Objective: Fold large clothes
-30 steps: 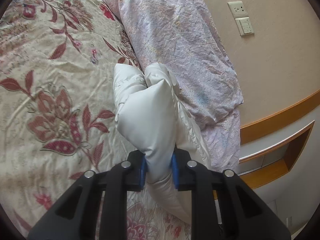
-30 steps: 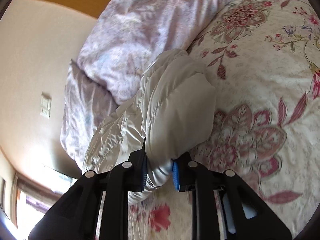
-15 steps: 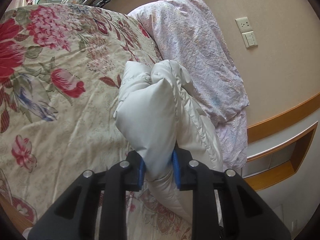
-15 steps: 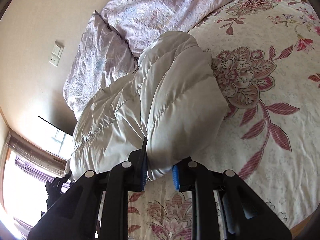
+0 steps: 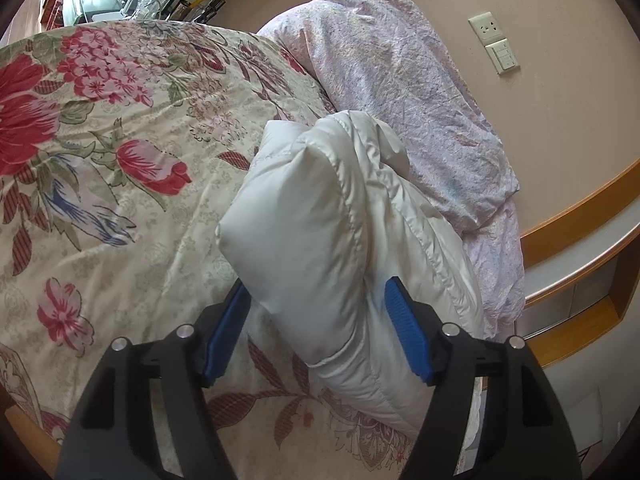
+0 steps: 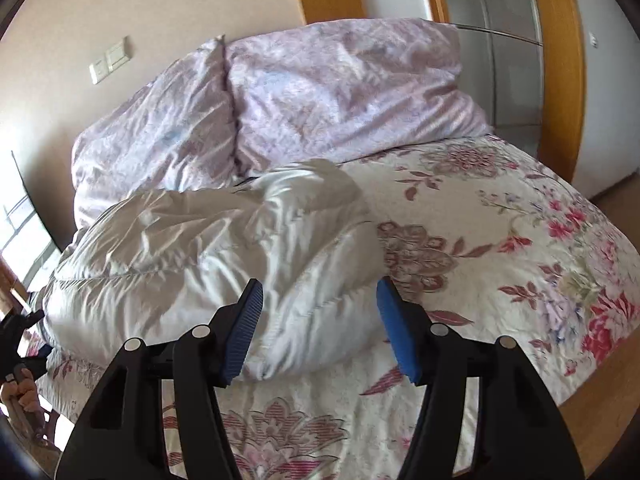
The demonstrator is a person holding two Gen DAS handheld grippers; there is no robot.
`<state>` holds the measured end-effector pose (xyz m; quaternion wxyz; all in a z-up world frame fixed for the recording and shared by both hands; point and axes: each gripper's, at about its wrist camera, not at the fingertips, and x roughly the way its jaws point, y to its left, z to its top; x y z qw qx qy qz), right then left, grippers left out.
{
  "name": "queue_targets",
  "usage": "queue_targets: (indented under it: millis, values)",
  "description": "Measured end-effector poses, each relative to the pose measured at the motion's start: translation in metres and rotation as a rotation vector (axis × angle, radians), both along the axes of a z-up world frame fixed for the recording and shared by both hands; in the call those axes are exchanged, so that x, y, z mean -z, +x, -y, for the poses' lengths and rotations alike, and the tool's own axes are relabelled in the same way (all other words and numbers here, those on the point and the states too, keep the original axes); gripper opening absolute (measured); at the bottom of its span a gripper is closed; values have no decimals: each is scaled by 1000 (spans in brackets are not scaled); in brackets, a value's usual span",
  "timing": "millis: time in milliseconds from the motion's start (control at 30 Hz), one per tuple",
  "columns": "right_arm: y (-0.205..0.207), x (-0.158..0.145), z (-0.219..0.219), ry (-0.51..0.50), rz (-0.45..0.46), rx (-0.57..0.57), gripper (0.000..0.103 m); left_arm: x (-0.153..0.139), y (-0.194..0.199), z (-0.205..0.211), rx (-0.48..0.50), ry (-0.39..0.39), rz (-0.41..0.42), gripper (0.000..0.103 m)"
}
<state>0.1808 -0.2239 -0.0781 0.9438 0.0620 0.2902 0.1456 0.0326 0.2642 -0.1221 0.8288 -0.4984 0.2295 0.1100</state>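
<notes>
A white puffy down jacket (image 5: 320, 216) lies folded in a bundle on the floral bedspread (image 5: 100, 168), beside the pillows. In the left wrist view my left gripper (image 5: 316, 332) is open, its blue pads on either side of the jacket's near end without pinching it. In the right wrist view the jacket (image 6: 208, 256) lies across the bed, and my right gripper (image 6: 320, 324) is open, its pads either side of the jacket's near edge.
Two lilac pillows (image 6: 320, 92) lie at the head of the bed against the beige wall with switches (image 5: 496, 40). A wooden-trimmed shelf (image 5: 580, 264) is at the right. The left gripper shows at the right wrist view's left edge (image 6: 16, 344).
Both grippers have opened and let go of the jacket, which has dropped onto the bedspread. Both have pulled back a little.
</notes>
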Motion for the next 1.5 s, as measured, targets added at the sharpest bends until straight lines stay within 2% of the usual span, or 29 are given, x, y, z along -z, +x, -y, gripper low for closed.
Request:
queue_targets:
  millis: [100, 233, 400, 600, 733, 900, 1033, 1233, 1367, 1500]
  values:
    - [5, -3, -37, -25, 16, -112, 61, -1, 3, 2, 8, 4, 4, 73]
    - [13, -10, -86, -40, 25, -207, 61, -1, 11, 9, 28, -3, 13, 75]
    - [21, -10, -131, -93, 31, -278, 54, -1, 22, 15, 32, -13, 29, 78]
    - [24, -8, -160, -104, 46, -315, 48, -1, 25, 12, 5, -41, 58, 80]
    - [28, -4, -173, -125, 47, -327, 47, -1, 26, 13, -2, -38, 65, 80]
    - [50, 19, -185, -155, -66, -332, 48, -1, 31, 14, -3, -24, 69, 80]
    - [54, 32, -191, -183, -95, -332, 48, -1, 35, 13, -11, -24, 77, 81]
    - [56, 39, -192, -192, -116, -338, 49, 1, 38, 8, -30, -62, 112, 81]
    - [57, 41, -191, -190, -117, -342, 49, 3, 38, 5, -49, -93, 129, 71]
    - [58, 41, -191, -185, -121, -344, 49, 5, 39, -1, -48, -131, 131, 71]
